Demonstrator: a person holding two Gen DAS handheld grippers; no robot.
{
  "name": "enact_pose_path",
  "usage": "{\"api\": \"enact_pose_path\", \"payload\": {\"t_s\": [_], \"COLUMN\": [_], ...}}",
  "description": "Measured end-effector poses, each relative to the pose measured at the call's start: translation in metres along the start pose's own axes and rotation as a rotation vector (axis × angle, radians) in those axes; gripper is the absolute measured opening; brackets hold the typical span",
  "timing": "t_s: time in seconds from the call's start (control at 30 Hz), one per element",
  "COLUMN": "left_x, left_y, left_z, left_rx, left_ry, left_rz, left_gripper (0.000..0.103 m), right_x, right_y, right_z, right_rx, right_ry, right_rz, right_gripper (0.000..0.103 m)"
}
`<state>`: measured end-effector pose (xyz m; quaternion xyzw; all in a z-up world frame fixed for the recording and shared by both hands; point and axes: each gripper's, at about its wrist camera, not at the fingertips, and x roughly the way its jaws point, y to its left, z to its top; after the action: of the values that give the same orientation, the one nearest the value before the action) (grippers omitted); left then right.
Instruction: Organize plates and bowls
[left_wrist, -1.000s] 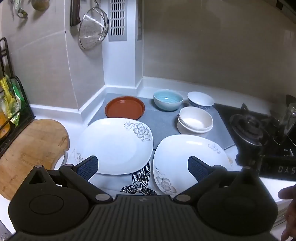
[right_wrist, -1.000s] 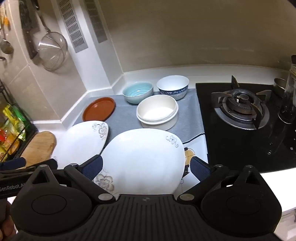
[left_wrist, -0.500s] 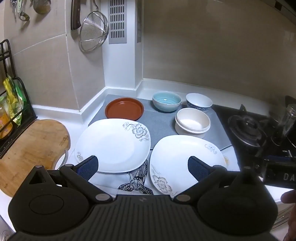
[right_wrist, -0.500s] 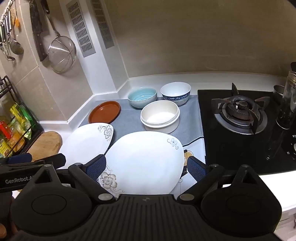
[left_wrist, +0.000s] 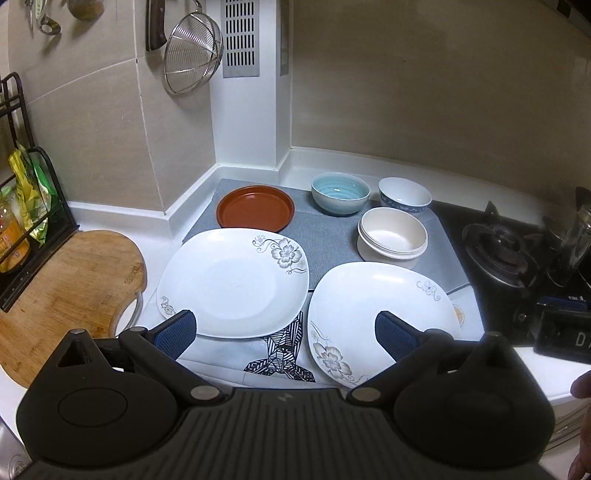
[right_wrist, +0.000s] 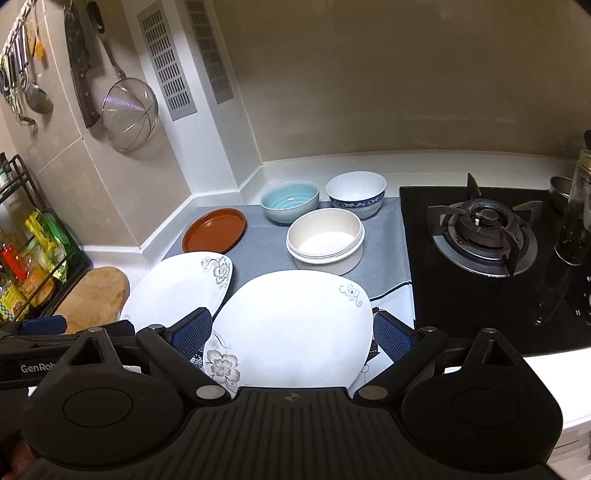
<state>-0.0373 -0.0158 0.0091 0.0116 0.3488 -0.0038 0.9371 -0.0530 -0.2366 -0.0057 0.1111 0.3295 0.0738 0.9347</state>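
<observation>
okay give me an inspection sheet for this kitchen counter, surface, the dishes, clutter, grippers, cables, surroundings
Surface: white counter with a grey mat and a patterned cloth at the front.
Job's things: two white floral plates, left plate and right plate, side by side and apart; brown dish; blue bowl; blue-patterned bowl; stacked cream bowls.
Clutter: wooden cutting board; rack of packets.
Grippers: left gripper open, empty; right gripper open, empty, above the right plate.
Cables: nothing seen.
Surroundings: gas burner, hanging strainer, glass jar.
</observation>
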Motion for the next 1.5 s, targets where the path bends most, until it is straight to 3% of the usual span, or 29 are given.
{"api": "enact_pose_path", "payload": {"t_s": [0.57, 0.7, 0.9, 1.17, 1.33, 1.5], "left_x": [0.019, 0.017, 0.024, 0.026, 0.032, 0.04], "left_y": [-0.001, -0.005, -0.004, -0.005, 0.0, 0.008], "left_z": [-0.001, -0.001, -0.01, -0.004, -0.006, -0.002], "left_rx": [0.001, 0.018, 0.014, 0.013, 0.006, -0.014], "left_ry": [0.023, 0.007, 0.048, 0.026, 0.046, 0.047], "left_rz": [-0.056, -0.083, -0.088, -0.09, -0.08, -0.094], "left_gripper": [0.103, 0.103, 0.103, 0.103, 0.103, 0.102], "right_x": [0.01, 0.007, 0.011, 0.009, 0.017, 0.023], "right_y": [0.003, -0.005, -0.004, -0.007, -0.005, -0.002], "right_z": [-0.004, -0.003, -0.016, -0.011, -0.014, -0.011], "right_rx": [-0.004, 0.028, 0.028, 0.031, 0.025, 0.025], "right_ry": [0.005, -0.003, 0.037, 0.018, 0.044, 0.04], "right_rz": [0.019, -0.018, 0.004, -0.004, 0.006, 0.003], "right_gripper": [0.093, 0.092, 0.084, 0.076, 0.059, 0.055]}}
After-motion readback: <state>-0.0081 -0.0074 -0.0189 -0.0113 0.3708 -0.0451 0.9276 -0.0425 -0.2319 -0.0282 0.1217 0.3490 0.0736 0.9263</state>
